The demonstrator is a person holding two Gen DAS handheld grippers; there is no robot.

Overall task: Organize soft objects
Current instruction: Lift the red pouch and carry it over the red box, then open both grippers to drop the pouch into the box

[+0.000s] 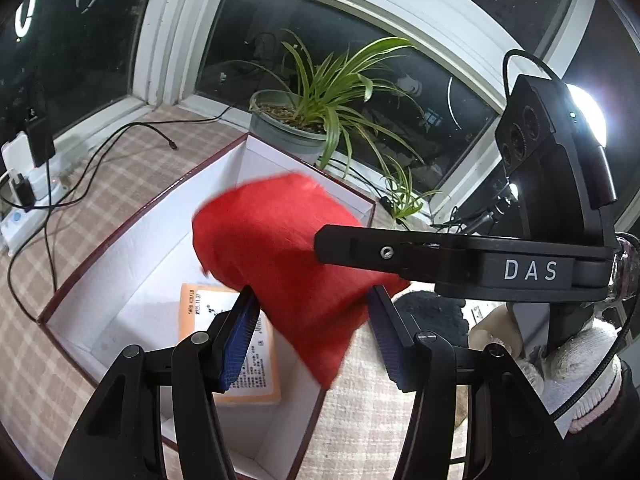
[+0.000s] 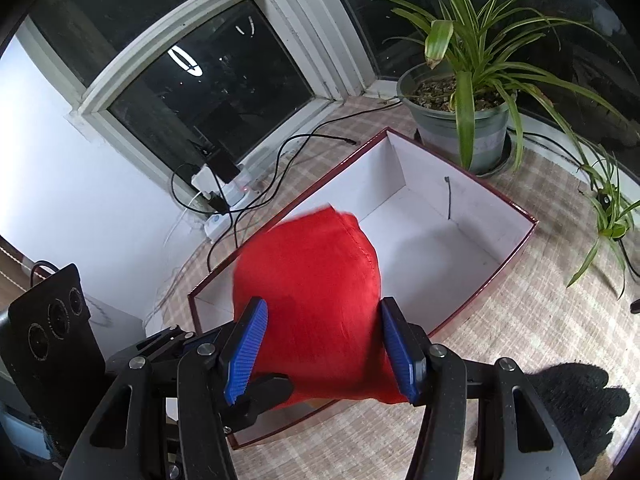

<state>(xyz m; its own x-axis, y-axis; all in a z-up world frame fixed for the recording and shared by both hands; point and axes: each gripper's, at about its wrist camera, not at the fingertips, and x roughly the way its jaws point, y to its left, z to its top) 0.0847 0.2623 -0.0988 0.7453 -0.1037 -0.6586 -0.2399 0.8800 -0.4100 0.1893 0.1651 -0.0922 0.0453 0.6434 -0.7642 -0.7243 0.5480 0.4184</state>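
A red plush cushion (image 1: 280, 256) hangs over the open white-lined box (image 1: 120, 236), held from two sides. My left gripper (image 1: 312, 312) is shut on its near end, both blue pads pressing into the fabric. In the left wrist view a black finger (image 1: 360, 250) of the right gripper reaches across the cushion from the right. In the right wrist view the cushion (image 2: 316, 280) fills the gap of my right gripper (image 2: 323, 312), which is shut on it above the box (image 2: 524, 218). An orange-labelled flat packet (image 1: 228, 344) lies on the box floor.
A potted spider plant (image 1: 280, 128) (image 2: 452, 128) stands right behind the box by the window. A power strip (image 1: 24, 200) (image 2: 224, 208) with cables lies to the left. A black fuzzy item (image 1: 432, 312) (image 2: 576, 388) rests on the checked cloth to the right. A gloved hand (image 1: 576, 364) grips the right gripper's handle.
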